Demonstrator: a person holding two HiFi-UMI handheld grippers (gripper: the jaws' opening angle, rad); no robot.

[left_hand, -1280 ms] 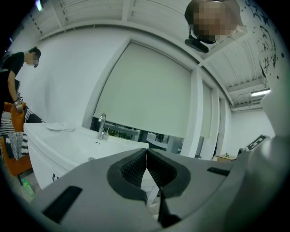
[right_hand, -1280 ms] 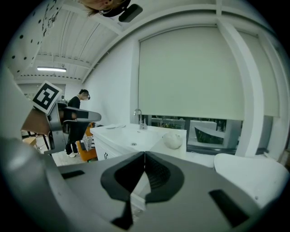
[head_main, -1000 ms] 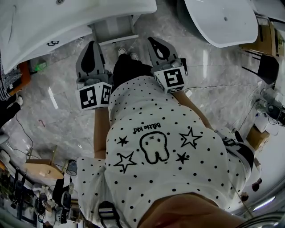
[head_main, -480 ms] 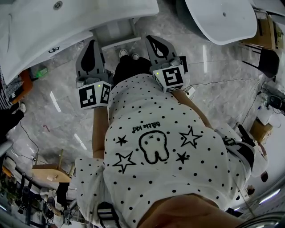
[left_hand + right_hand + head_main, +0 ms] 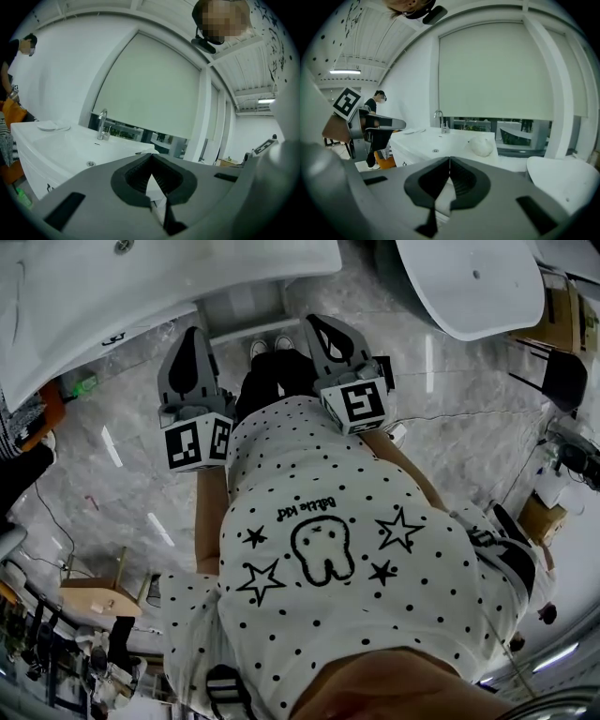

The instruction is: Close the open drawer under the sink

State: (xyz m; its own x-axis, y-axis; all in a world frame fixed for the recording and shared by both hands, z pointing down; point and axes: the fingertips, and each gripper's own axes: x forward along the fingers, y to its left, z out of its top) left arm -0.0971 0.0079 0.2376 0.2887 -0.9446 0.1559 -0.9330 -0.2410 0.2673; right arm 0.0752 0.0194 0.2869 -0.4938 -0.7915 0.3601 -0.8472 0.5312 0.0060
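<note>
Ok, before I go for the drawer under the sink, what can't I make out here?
The drawer: in the head view the glossy white sink overhangs it; only a pale panel shows, open or shut unclear.
Most of the cabinet front: in the left gripper view the grey left gripper covers it; in the right gripper view the right gripper does.
Floor near the feet: head view, white dotted shirt hides it.

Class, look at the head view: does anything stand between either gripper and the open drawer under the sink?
Nothing visible does. The drawer juts from under the sink; only bare floor separates it from the left gripper and right gripper, both shut. The person's shoes stand just before its front, between the grippers.
</note>
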